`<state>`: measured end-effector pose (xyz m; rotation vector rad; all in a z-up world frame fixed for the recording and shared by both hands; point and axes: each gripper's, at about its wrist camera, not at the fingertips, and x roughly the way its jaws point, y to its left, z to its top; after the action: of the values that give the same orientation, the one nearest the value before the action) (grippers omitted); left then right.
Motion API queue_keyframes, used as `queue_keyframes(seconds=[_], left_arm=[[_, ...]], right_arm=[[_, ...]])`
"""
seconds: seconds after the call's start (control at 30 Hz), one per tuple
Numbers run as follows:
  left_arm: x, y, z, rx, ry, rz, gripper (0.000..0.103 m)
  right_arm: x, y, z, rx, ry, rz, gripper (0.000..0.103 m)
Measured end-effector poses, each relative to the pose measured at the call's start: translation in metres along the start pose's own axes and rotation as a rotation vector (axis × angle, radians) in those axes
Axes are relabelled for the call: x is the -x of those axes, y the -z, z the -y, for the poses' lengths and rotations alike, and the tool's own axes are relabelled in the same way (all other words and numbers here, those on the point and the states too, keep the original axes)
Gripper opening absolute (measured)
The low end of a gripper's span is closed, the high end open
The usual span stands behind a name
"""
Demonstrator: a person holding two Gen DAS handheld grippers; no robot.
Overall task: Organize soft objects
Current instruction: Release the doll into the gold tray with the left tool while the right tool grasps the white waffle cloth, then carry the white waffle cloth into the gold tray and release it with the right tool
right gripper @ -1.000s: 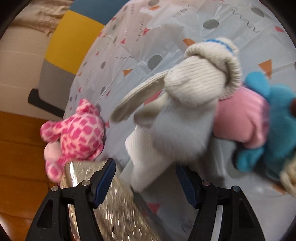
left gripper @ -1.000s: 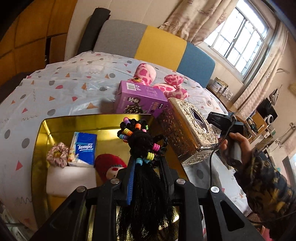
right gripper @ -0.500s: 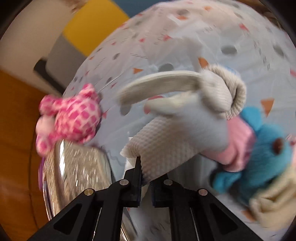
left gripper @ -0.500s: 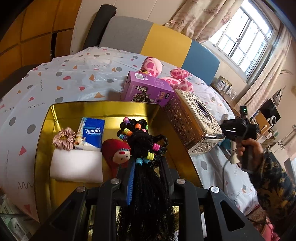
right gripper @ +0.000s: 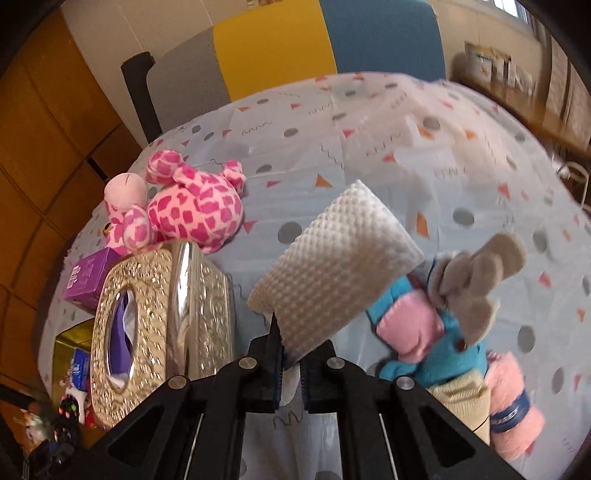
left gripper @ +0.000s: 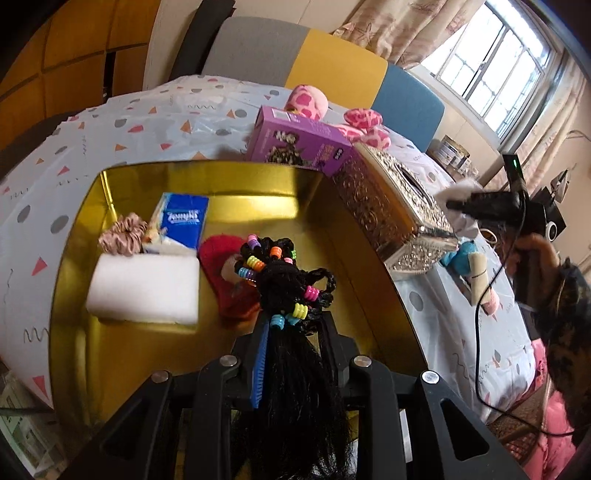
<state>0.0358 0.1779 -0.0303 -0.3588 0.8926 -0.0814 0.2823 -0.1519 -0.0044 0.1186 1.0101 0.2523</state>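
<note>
Black synthetic hair of a braided hairpiece (left gripper: 291, 295), strung with coloured beads, is clamped between the jaws of the left hand-held gripper (left gripper: 291, 332), which hangs over a gold tray (left gripper: 332, 229). Compared with a second ago, this gripper sits lower and nearer the tray, whose contents now fill more of the left wrist view: a white sponge block (left gripper: 144, 288), a blue tissue pack (left gripper: 183, 221), a pink scrunchie (left gripper: 123, 234) and a red-capped doll (left gripper: 225, 266). The right hand-held gripper (right gripper: 290, 373), wide open around a white knitted plush rabbit (right gripper: 336, 269) a second ago, is now closed on the rabbit's textured body and has lifted it off the bed. A blue plush toy (right gripper: 436, 350) and rolled towels (right gripper: 513, 406) lie beneath it.

The surface is a bed (right gripper: 369, 147) under a pale sheet printed with triangles and dots. On it rest a pink spotted plush giraffe (right gripper: 192, 206), a purple carton (left gripper: 299, 142) and an embossed metal tissue box (left gripper: 391, 206). Behind stand a grey, yellow and blue headboard (left gripper: 332, 70), curtains (left gripper: 402, 26) and a window (left gripper: 487, 62).
</note>
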Motion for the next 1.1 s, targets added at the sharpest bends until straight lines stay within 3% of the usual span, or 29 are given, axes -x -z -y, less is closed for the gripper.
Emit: queue_keyframes(seconds=[0.27,0.37,0.4,0.67,0.73,0.83,1.1], left_arm=[[0.000,0.009,0.004,-0.018,-0.010,-0.002,0.032],[0.004,0.009,0.002,-0.016,-0.014,0.011,0.050],[0.007,0.009,0.000,-0.005,-0.021,0.021,0.056],[0.022,0.006,-0.015,0.045,-0.065,0.058,0.061],[0.027,0.006,-0.018,0.048,-0.108,0.072,0.066],[0.034,0.006,-0.025,0.071,-0.151,0.085,0.066],[0.044,0.006,-0.037,0.100,-0.265,0.120,0.073]], right_arm=[[-0.007,-0.031,-0.019,0.018,0.110,0.031,0.006],[-0.004,-0.048,-0.036,0.037,0.111,0.061,0.006],[-0.003,-0.053,-0.044,0.047,0.106,0.070,0.006],[0.000,-0.071,-0.137,0.208,0.012,0.116,0.006],[-0.001,-0.068,-0.157,0.245,-0.012,0.120,0.006],[-0.004,-0.061,-0.183,0.283,-0.052,0.111,0.006],[-0.010,-0.028,-0.214,0.345,-0.129,0.065,0.006]])
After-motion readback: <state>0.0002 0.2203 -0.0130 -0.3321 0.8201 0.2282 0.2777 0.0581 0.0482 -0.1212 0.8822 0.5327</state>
